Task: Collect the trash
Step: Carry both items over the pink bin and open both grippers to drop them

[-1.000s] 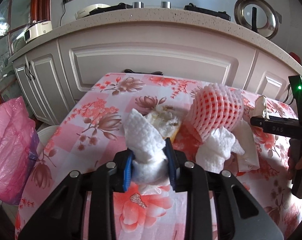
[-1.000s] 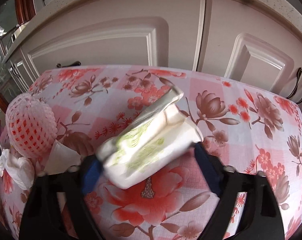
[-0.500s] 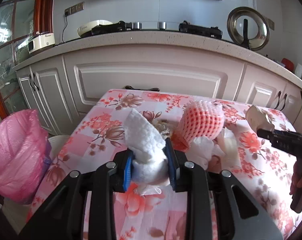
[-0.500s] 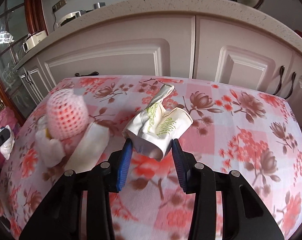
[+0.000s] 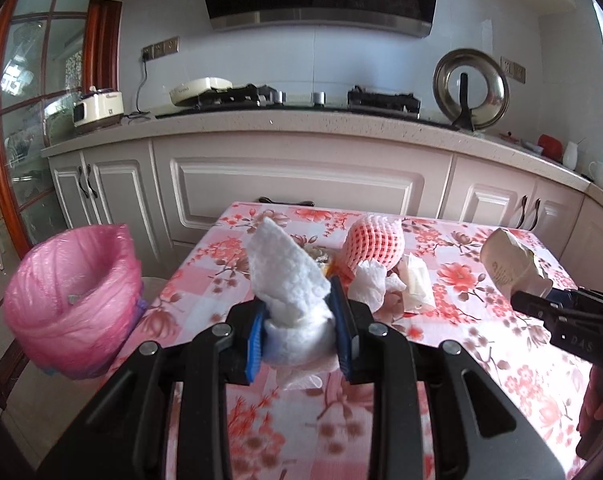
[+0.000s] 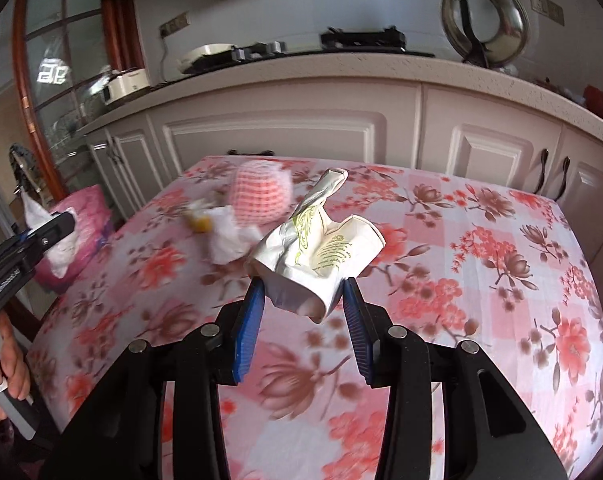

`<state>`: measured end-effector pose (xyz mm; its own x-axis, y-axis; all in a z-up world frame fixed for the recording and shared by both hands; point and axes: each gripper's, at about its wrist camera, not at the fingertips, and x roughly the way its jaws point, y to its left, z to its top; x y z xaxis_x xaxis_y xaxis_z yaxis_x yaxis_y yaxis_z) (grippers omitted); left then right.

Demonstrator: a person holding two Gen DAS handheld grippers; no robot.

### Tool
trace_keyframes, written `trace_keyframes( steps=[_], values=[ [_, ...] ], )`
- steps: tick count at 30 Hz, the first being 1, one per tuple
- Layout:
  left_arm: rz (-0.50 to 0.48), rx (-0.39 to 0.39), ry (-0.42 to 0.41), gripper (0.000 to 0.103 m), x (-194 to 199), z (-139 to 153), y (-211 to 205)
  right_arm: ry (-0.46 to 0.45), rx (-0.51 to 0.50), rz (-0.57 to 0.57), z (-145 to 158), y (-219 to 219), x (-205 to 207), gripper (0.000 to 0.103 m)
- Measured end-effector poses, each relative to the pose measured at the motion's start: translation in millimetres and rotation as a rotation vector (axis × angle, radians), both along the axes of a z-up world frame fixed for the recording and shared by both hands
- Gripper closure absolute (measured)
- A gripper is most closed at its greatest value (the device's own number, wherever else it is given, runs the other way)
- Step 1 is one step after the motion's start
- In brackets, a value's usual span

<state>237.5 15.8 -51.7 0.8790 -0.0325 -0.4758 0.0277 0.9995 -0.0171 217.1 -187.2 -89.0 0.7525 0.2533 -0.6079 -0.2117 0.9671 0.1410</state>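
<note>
My left gripper (image 5: pixel 297 312) is shut on a crumpled white paper towel (image 5: pixel 285 276), held above the floral table (image 5: pixel 481 340). My right gripper (image 6: pixel 303 296) is shut on a crushed white paper cup (image 6: pixel 321 252) with green print, also above the table; the cup shows in the left wrist view (image 5: pixel 509 268) at the right. A pink foam fruit net (image 5: pixel 375 240), more white tissues (image 5: pixel 385 284) and a yellowish scrap lie mid-table. A bin lined with a pink bag (image 5: pixel 73 300) stands left of the table.
Kitchen cabinets (image 5: pixel 301 184) and a counter with a stove run behind the table. A glass door (image 5: pixel 29 140) is at the left. The pink bin also shows in the right wrist view (image 6: pixel 85 224), beyond the left gripper (image 6: pixel 41 232).
Both grippers have lifted and pulled back from the table with their trash. The right gripper closed on the cup. The pink bin has come further into view at left.
</note>
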Motion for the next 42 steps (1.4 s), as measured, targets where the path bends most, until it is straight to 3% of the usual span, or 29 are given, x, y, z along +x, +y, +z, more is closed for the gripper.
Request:
trace_keyframes(
  steps=[11, 15, 18, 31, 42],
  values=[
    [-0.001, 0.013, -0.145, 0.075, -89, 27, 16, -0.219, 0.079, 0.161, 48, 61, -60, 0.063],
    [0.020, 0.042, -0.215, 0.075, -114, 39, 25, -0.260, 0.082, 0.221, 62, 85, -66, 0.063],
    [0.049, 0.031, -0.225, 0.075, -122, 44, 40, -0.274, 0.079, 0.266, 67, 104, -65, 0.063],
    [0.214, 0.039, -0.236, 0.075, -118, 48, 124, -0.318, 0.091, 0.457, 90, 203, -33, 0.063],
    [0.332, 0.078, -0.226, 0.075, -81, 48, 207, -0.325, 0.094, 0.622, 93, 296, 10, 0.063]
  ],
)
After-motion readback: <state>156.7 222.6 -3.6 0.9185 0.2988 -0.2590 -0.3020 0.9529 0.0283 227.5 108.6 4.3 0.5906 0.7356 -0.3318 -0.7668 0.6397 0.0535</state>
